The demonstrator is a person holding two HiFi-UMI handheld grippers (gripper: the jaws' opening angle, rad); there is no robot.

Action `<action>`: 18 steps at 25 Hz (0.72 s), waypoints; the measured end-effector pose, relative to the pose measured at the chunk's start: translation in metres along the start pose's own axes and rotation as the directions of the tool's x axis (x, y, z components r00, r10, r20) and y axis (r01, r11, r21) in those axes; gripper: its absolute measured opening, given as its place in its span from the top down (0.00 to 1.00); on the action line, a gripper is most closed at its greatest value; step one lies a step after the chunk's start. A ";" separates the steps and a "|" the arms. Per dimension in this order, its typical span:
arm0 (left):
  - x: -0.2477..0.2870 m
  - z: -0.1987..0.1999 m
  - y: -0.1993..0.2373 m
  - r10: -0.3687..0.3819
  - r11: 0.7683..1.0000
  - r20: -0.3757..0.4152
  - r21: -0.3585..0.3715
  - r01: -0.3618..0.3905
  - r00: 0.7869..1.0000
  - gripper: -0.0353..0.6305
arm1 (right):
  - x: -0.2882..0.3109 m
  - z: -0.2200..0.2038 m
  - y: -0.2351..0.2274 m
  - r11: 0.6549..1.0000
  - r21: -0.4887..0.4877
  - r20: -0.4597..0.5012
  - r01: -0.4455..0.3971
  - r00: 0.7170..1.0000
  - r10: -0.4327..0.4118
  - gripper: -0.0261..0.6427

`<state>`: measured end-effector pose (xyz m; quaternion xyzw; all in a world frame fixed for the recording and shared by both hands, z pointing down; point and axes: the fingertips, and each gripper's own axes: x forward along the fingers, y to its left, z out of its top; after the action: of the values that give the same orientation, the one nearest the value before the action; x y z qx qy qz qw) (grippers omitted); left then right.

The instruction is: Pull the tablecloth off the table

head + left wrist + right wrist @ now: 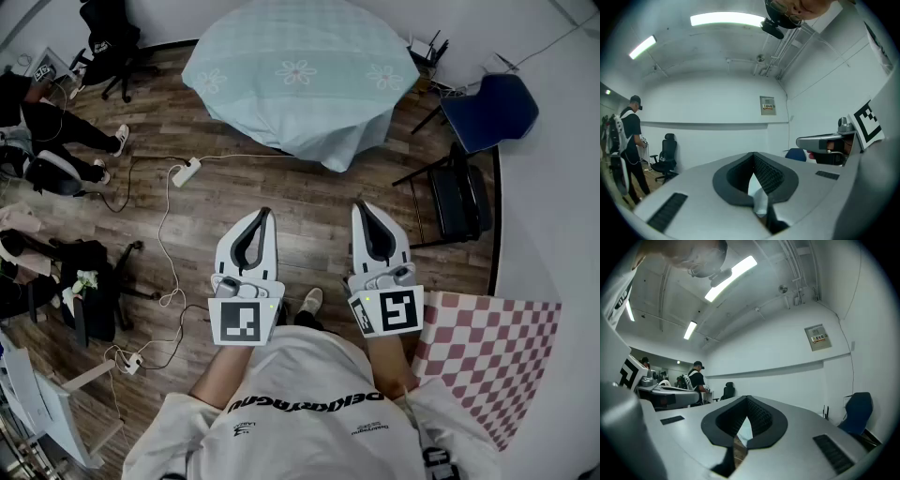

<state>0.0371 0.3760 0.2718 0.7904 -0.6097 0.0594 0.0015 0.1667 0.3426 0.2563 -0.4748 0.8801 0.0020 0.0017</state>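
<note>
A pale blue-green tablecloth (300,70) with flower prints drapes over a round table at the top of the head view, its hem hanging low at the near side. My left gripper (267,213) and right gripper (359,205) are held side by side in front of my chest. Both point toward the table and are well short of it, over the wooden floor. Both are shut with nothing between the jaws. In the left gripper view the left gripper (753,154) has its jaws closed tip to tip. The right gripper (747,397) looks the same in its own view.
A blue chair (489,111) and a black folding chair (459,199) stand to the right of the table. A red-checked cloth (492,361) lies at lower right. A power strip (185,172) and cables cross the floor at left, near a seated person (52,127) and an office chair (108,42).
</note>
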 end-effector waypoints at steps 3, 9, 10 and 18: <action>-0.003 0.008 0.006 0.015 1.000 0.047 -0.023 -0.014 0.999 0.92 | -0.001 0.002 0.010 1.000 0.004 0.009 0.009 1.000 -0.009 0.91; -0.013 0.006 0.004 -0.019 0.999 0.058 -0.025 0.020 0.998 0.92 | -0.013 0.001 0.024 1.000 0.009 0.010 0.023 1.000 -0.023 0.91; -0.014 0.005 0.001 -0.024 0.999 0.057 -0.025 0.026 0.998 0.92 | -0.016 0.000 0.025 1.000 0.018 0.014 0.022 1.000 -0.022 0.91; -0.012 0.010 -0.013 -0.037 0.999 0.063 -0.007 0.038 0.997 0.92 | -0.027 0.000 0.010 0.996 0.084 0.022 -0.037 0.999 0.035 0.91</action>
<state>0.0475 0.3898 0.2619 0.8031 -0.5948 0.0320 -0.0134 0.1731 0.3703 0.2566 -0.4584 0.8877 -0.0303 0.0309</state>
